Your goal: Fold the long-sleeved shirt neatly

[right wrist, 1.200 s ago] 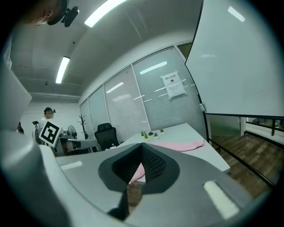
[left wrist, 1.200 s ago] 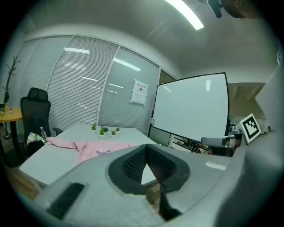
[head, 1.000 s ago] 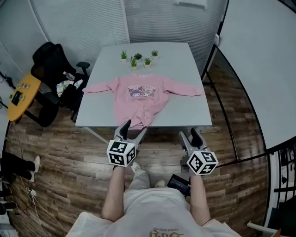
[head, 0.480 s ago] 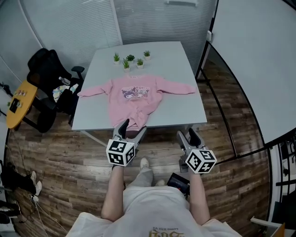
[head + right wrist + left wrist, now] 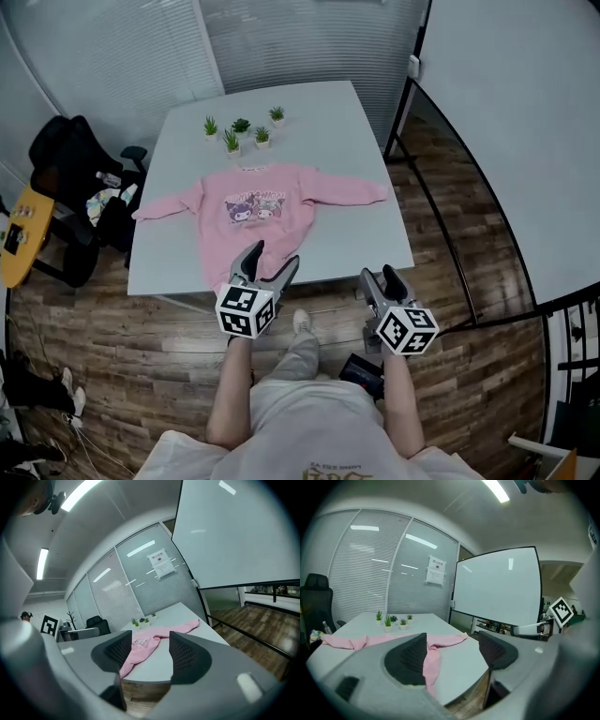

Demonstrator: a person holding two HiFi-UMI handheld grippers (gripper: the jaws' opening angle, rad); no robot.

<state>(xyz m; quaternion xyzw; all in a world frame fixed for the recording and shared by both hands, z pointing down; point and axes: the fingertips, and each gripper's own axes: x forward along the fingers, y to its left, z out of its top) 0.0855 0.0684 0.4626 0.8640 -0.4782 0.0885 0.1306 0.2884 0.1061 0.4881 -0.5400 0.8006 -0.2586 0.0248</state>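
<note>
A pink long-sleeved shirt [image 5: 253,211] with a cartoon print lies face up on the grey table [image 5: 347,122]. Its sleeves spread left and right, and its hem is bunched at the near edge. My left gripper [image 5: 274,258] hovers open just in front of that hem, with nothing between the jaws. In the left gripper view the shirt [image 5: 431,660] shows between the fingers of the left gripper [image 5: 452,644], some way ahead. My right gripper [image 5: 379,275] stands off the table's near right corner; its jaws are closing slightly and empty. The right gripper [image 5: 149,644] frames the shirt [image 5: 142,649] from afar.
Several small potted plants [image 5: 239,131] stand behind the shirt's collar. A black office chair [image 5: 66,159] with clutter and a yellow side table [image 5: 14,234] are at the left. A large whiteboard [image 5: 506,112] on a stand runs along the right. Wooden floor lies below me.
Both grippers have come closer to the table's near edge, and the left one now reaches the shirt's hem. The table and shirt have slid leftward in the head view.
</note>
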